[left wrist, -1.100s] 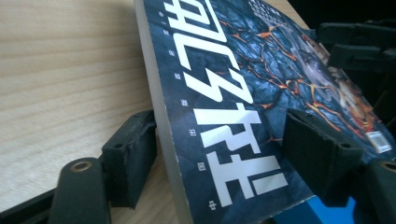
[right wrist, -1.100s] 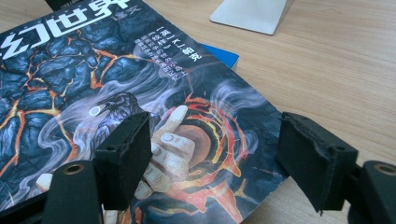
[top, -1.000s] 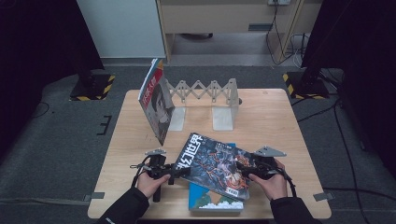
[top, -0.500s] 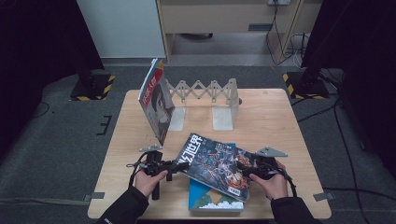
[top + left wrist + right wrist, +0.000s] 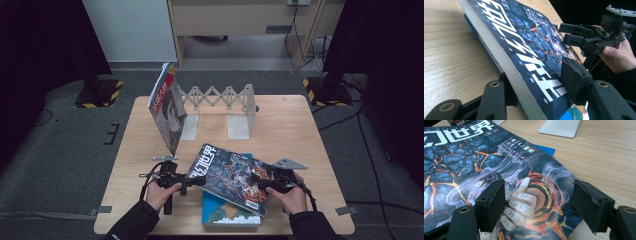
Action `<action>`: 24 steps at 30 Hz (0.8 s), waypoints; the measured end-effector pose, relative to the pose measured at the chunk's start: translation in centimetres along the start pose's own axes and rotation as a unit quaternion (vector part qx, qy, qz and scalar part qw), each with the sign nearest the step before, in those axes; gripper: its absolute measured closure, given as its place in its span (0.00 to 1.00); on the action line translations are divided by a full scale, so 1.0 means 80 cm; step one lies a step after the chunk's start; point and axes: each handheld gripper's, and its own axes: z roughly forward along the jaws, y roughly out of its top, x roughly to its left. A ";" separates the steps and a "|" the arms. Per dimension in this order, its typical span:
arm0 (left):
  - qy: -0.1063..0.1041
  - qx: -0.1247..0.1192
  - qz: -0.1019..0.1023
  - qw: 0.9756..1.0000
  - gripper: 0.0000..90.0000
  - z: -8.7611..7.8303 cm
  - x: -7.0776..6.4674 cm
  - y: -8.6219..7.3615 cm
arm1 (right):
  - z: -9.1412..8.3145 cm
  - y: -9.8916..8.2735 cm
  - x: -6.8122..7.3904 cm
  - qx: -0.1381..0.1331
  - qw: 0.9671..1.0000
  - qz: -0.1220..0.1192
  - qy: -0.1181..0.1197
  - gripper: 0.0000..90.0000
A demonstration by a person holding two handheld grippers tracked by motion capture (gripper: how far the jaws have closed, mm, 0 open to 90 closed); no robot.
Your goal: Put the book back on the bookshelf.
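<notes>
The dark magazine [image 5: 231,177] lies tilted on the blue book [image 5: 227,212] at the table's [image 5: 300,130] near edge, between both tools. The left gripper [image 5: 196,181], whose jaws have just been closing, clamps the magazine's thick spine edge, one pad above, one below. The right gripper [image 5: 257,178] stands part open over the cover's far corner, gripping nothing I can make out

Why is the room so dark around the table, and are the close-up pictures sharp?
High view: light falls on the table; the floor and sides sink into black. Left gripper view: the magazine cover is crisp, its near edge slightly soft. Right gripper view: the cover is sharp, with the near tongs softer.
</notes>
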 end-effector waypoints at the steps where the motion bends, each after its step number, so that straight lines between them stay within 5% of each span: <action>1: 0.000 0.000 0.000 1.000 0.57 0.000 0.000 0.000 | 0.000 0.000 0.000 0.000 1.000 0.000 0.000 0.30; 7: -0.004 0.003 -0.036 0.999 0.67 -0.003 -0.001 0.004 | 0.000 0.000 -0.001 0.000 1.000 -0.002 0.001 0.30; 16: -0.009 -0.005 -0.046 0.999 0.79 -0.010 -0.018 0.019 | -0.002 0.001 -0.005 0.002 1.000 0.004 0.006 0.29; 24: 0.001 -0.006 -0.038 0.999 0.83 -0.013 -0.038 0.033 | -0.011 0.002 -0.020 -0.007 1.000 0.012 -0.016 0.28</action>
